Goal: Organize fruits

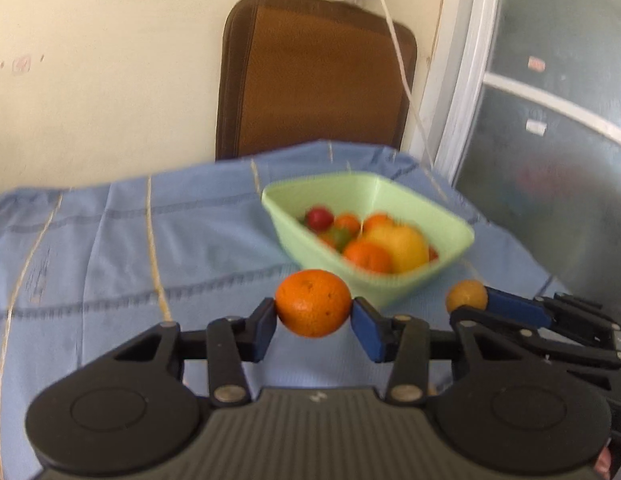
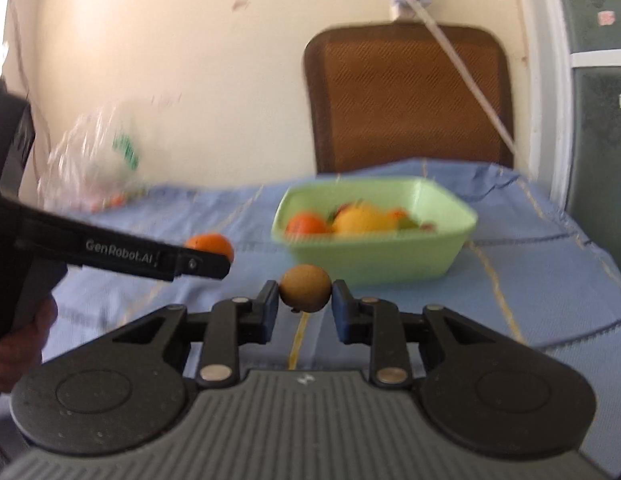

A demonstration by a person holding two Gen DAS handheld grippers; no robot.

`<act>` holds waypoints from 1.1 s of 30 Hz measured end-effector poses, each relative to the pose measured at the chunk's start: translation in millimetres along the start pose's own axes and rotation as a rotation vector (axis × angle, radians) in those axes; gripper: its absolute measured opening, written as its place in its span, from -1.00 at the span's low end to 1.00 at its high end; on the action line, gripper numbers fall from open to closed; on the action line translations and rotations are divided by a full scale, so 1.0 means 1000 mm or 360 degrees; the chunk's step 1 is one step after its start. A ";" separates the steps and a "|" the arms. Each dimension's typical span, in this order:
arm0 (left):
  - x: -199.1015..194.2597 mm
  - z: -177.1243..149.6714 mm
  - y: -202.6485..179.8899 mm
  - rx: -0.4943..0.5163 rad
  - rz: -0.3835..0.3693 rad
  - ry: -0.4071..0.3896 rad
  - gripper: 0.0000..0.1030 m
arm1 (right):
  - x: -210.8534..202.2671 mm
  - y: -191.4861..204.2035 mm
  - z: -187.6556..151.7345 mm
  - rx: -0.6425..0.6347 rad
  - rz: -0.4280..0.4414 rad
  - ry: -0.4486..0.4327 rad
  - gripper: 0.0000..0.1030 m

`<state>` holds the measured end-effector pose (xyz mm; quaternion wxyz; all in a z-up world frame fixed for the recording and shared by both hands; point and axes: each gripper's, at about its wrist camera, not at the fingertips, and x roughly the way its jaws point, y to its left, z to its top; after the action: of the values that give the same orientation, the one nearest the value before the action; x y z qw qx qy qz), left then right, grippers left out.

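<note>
My left gripper (image 1: 313,312) is shut on an orange mandarin (image 1: 313,303), held above the blue cloth just in front of the green bowl (image 1: 394,194). The bowl holds several fruits: oranges, a yellow one, red and green ones. My right gripper (image 2: 305,300) is shut on a small brown round fruit (image 2: 305,287), also lifted short of the green bowl (image 2: 450,264). In the left wrist view the right gripper (image 1: 476,300) shows at the right with the brown fruit (image 1: 466,295). In the right wrist view the left gripper's finger (image 2: 198,264) crosses from the left in front of the mandarin (image 2: 210,245).
A blue tablecloth (image 1: 110,248) covers the table. A brown chair back (image 1: 314,76) stands behind it against the cream wall, a white cable (image 1: 402,68) hanging across it. A clear plastic bag (image 2: 94,160) lies at the table's far left. A glass door (image 1: 550,120) is to the right.
</note>
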<state>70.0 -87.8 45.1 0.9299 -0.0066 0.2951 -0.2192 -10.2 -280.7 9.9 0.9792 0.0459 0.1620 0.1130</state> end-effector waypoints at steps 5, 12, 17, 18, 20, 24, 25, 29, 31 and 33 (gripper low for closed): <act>0.039 0.051 -0.009 0.0004 -0.0032 -0.0032 -0.19 | 0.035 -0.031 0.022 0.0107 -0.0104 -0.0057 -0.39; 0.104 0.071 -0.013 -0.0021 0.0016 0.0101 -0.17 | 0.081 -0.061 0.025 0.0249 -0.0067 0.0003 -0.38; 0.109 0.063 -0.010 -0.0092 0.0062 0.0118 0.16 | 0.074 -0.066 0.024 0.0314 -0.0071 -0.0071 -0.03; 0.103 0.062 -0.010 -0.0112 0.0077 0.0098 0.15 | 0.071 -0.066 0.024 0.0317 -0.0090 -0.0102 -0.03; 0.084 0.059 -0.008 -0.0152 0.0099 0.0028 0.16 | 0.065 -0.066 0.024 0.0327 -0.0159 -0.0168 -0.03; 0.038 0.041 -0.009 -0.0165 0.0146 -0.0111 0.21 | 0.057 -0.069 0.023 0.0346 -0.0373 -0.0282 -0.03; 0.029 0.035 -0.009 -0.0139 0.0178 -0.0131 0.25 | 0.055 -0.072 0.022 0.0365 -0.0416 -0.0301 -0.03; 0.003 0.007 -0.004 -0.0056 0.0374 -0.0123 0.28 | 0.053 -0.089 0.019 0.0488 -0.0561 -0.0317 -0.03; -0.005 -0.009 0.001 -0.0028 0.0450 -0.0100 0.44 | 0.054 -0.097 0.016 0.0559 -0.0606 -0.0297 -0.03; -0.010 -0.023 0.007 -0.0031 0.0552 -0.0077 0.51 | 0.054 -0.098 0.015 0.0594 -0.0641 -0.0277 -0.03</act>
<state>52.6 -74.7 31.1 0.9606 0.0301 0.2714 -0.0525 64.4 -364.4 -5.0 0.9668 0.2017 0.1011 -0.1200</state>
